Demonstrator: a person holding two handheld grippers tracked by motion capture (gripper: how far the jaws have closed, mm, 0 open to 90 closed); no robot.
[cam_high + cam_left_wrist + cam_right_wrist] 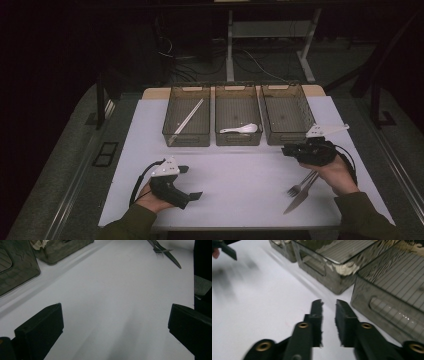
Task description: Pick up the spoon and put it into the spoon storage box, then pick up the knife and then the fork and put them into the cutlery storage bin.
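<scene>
White table [240,185] (fork [299,186] beside knife [302,196])

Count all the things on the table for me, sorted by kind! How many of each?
Bins: 3
Chopsticks: 1 pair
Spoons: 1
Forks: 1
Knives: 1
Total: 7 things, counting the chopstick pair as one.

The room is dim, with most light falling on a white table top [235,175] whose far edge shows a strip of pale wood [155,92]. Beyond it the floor [270,62] is grey, strewn with loose cables [175,55]. A desk frame with light metal legs [230,47] stands at the back, and the surroundings to either side fall into darkness.
</scene>
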